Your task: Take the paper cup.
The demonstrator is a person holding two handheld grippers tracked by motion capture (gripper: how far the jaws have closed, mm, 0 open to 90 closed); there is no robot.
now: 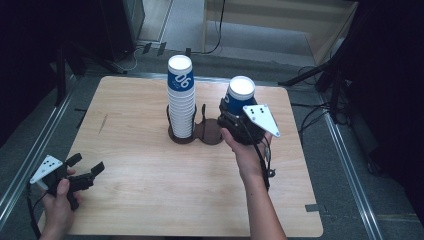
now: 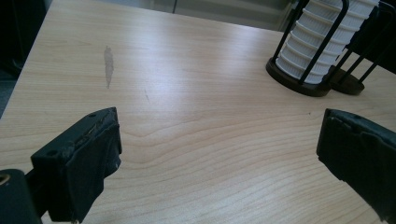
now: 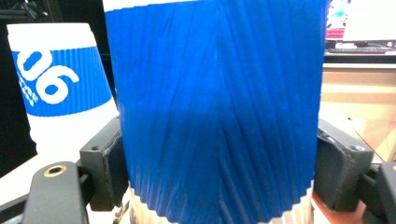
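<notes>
High view shows a wooden table (image 1: pixel 150 200) with a dark two-ring cup holder (image 1: pixel 197 134) standing near its middle. The holder's left ring carries a tall stack of cups (image 1: pixel 181 100), upside down, the top one blue-banded with white print. Just right of that stack, the right gripper (image 1: pixel 239 120) grasps a single blue cup (image 1: pixel 240 95), also upside down, held above the holder's right ring, which stands empty beneath it; whether the cup touches the ring cannot be told. The right gripper view looks straight at that cup's ribbed blue wall (image 3: pixel 219 116), with one black pad (image 3: pixel 105 158) pressed against each side of it low down, so the jaws are clamped on the cup. Behind it to the left in that view stands the top of the stack (image 3: pixel 60 84). The left gripper (image 1: pixel 85 167) rests near the table's front left corner, well apart from the holder, and grips nothing. The left gripper view shows its two jaws spread wide over bare wood (image 2: pixel 196 140), with the ribbed white stack (image 2: pixel 322 42) and the holder's dark base (image 2: pixel 299 81) farther off at the upper right.
</notes>
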